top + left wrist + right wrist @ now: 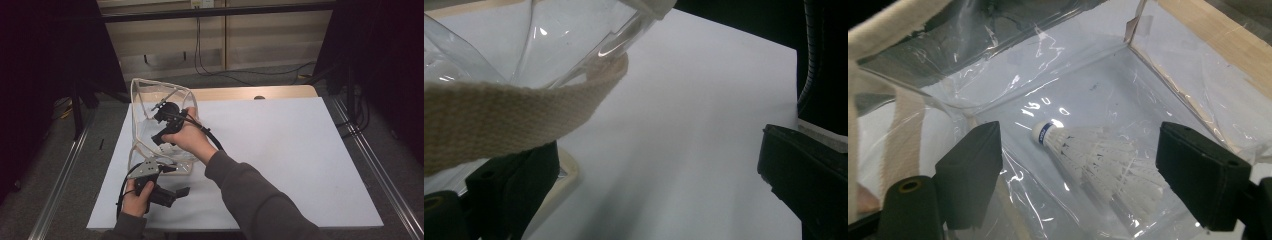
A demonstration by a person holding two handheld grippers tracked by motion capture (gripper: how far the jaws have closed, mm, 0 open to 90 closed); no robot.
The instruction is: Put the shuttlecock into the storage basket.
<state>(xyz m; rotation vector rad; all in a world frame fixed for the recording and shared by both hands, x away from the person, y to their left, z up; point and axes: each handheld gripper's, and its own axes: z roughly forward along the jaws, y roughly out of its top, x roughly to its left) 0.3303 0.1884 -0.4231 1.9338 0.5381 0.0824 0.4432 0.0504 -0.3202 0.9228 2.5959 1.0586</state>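
**benchwatcher:** So where's this at? Looks to me like the drop-off part is basically done. The shuttlecock (1093,160) is lying on its side on the floor of the clear bag (145,125), cork end pointing toward the bag's far wall, feathers toward the camera. The right gripper (1078,170) is inside the bag's mouth with its jaws spread wide on either side of the shuttlecock, not touching it. So released, nothing in its grip.

**tapedeck_91:** Agreed. And the left gripper (172,192)? In the high view it sits at the bag's near corner, on the white table (280,160).

**benchwatcher:** From its own camera the jaws stand well apart. The bag's woven strap (499,120) lies across the top of one jaw, but the other jaw is nowhere near it, so nothing is pinched. I'd call it open, maybe just propping the handle.

**tapedeck_91:** What's left, then?

**benchwatcher:** My guess: pull the right gripper out of the bag, and let the strap go. I can't see any other item near the bag waiting to go in.

**tapedeck_91:** Any writing?

**benchwatcher:** There's a blue band around the cork with pale lettering, too small to read. Nothing printed on the bag that I can spot.
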